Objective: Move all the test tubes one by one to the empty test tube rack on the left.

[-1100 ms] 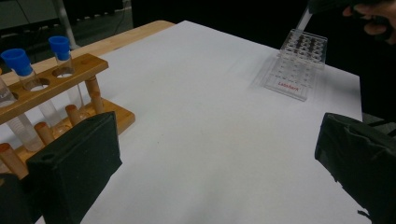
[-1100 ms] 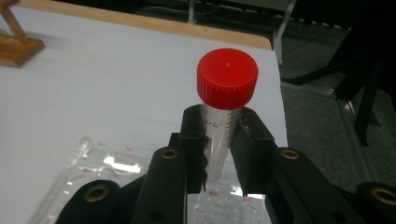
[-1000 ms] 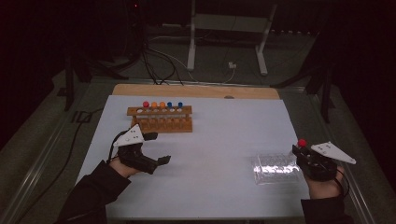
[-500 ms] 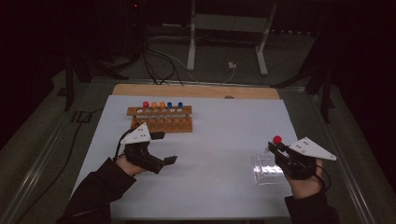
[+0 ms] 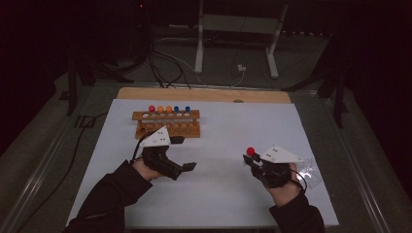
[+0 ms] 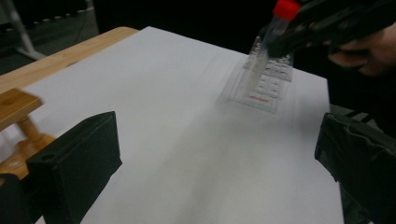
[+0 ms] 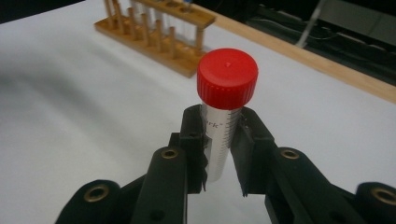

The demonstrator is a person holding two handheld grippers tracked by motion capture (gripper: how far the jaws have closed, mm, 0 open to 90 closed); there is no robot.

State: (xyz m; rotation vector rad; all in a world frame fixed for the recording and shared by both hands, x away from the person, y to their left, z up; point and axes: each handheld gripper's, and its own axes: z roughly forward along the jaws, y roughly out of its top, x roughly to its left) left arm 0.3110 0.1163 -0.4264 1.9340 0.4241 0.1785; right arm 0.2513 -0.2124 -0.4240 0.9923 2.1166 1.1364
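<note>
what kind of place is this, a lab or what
Probably a lab-style recording setup: a wooden rack of capped tubes on a white-covered table, the right gripper clamped on a red-capped graduated tube, and cables and a stand's metal legs in the dark beyond.

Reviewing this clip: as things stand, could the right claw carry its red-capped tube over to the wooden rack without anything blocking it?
Probably yes. The right claw is shut on the red-capped tube, and bare white sheet lies between it and the wooden rack. The left claw sits off to the side, open.
</note>
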